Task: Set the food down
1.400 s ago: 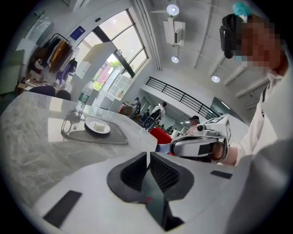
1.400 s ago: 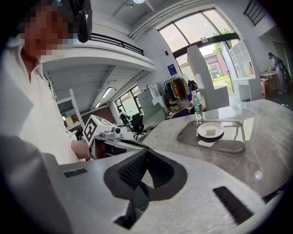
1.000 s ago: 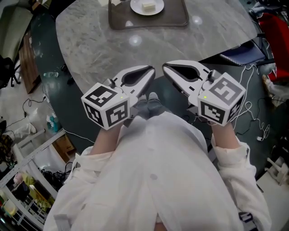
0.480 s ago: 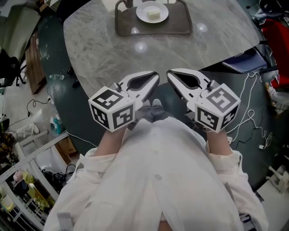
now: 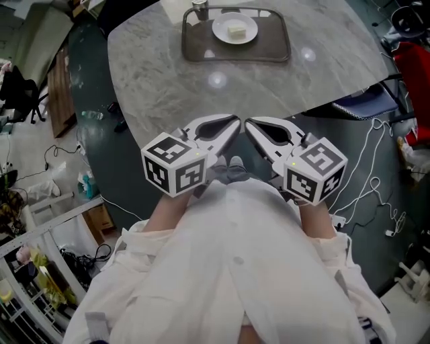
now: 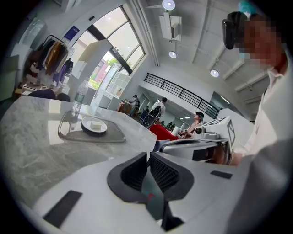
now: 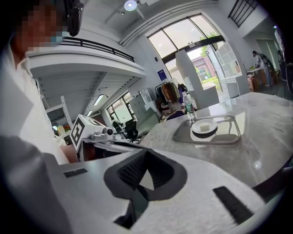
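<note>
A small pale block of food [image 5: 236, 30] lies on a white plate [image 5: 234, 29] on a dark grey tray [image 5: 269, 44] at the far side of the round marble table [image 5: 168, 87]. My left gripper [image 5: 233, 123] and right gripper [image 5: 247, 124] hover side by side just off the table's near edge, close to my body, tips almost touching each other. Both are shut with nothing between the jaws. The left gripper view shows the plate [image 6: 94, 125] and tray [image 6: 91, 136] far ahead; the right gripper view shows the plate [image 7: 204, 127] on the tray [image 7: 229, 137].
A plastic bottle [image 5: 199, 8] stands at the tray's far left corner. Blue cloth [image 5: 366, 104] and a red item [image 5: 411, 67] lie right of the table. Cables run over the floor [image 5: 376, 175]; shelves with clutter [image 5: 40, 269] stand at lower left.
Both grippers have drawn closer together, still shut and holding nothing. The table and tray have slid down into fuller view as the head view shifted.
</note>
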A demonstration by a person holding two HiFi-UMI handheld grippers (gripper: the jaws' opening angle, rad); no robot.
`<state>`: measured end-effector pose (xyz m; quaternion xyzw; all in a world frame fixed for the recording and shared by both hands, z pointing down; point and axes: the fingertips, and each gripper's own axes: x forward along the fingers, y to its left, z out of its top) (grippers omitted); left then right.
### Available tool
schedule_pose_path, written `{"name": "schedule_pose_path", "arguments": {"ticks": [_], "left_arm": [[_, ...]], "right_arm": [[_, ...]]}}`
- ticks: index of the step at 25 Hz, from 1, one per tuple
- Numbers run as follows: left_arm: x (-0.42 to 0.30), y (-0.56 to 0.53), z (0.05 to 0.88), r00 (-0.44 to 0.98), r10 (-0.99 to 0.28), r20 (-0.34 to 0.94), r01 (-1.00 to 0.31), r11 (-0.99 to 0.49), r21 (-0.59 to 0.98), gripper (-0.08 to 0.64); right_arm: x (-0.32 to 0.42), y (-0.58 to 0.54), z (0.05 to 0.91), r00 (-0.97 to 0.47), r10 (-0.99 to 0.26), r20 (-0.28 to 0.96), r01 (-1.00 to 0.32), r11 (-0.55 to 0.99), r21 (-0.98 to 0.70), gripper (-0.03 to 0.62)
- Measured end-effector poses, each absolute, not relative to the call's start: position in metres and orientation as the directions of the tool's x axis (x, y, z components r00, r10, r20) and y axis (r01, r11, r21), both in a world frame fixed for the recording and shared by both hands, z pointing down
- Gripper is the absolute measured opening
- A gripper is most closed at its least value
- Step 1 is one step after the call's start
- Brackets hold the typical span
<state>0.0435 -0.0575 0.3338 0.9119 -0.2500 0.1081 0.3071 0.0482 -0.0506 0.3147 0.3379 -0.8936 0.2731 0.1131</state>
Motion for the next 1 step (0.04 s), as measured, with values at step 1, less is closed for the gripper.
{"name": "schedule_pose_path", "arguments": {"ticks": [1], "left_arm": [[0.0446, -0.0552, 0.3325, 0.852, -0.388, 0.351, -0.521, -0.687, 0.506, 0.033]], "right_arm": [[0.0482, -0.0475, 0.3139, -0.747, -0.541, 0.386, -0.664, 0.622, -0.415, 0.003]]}}
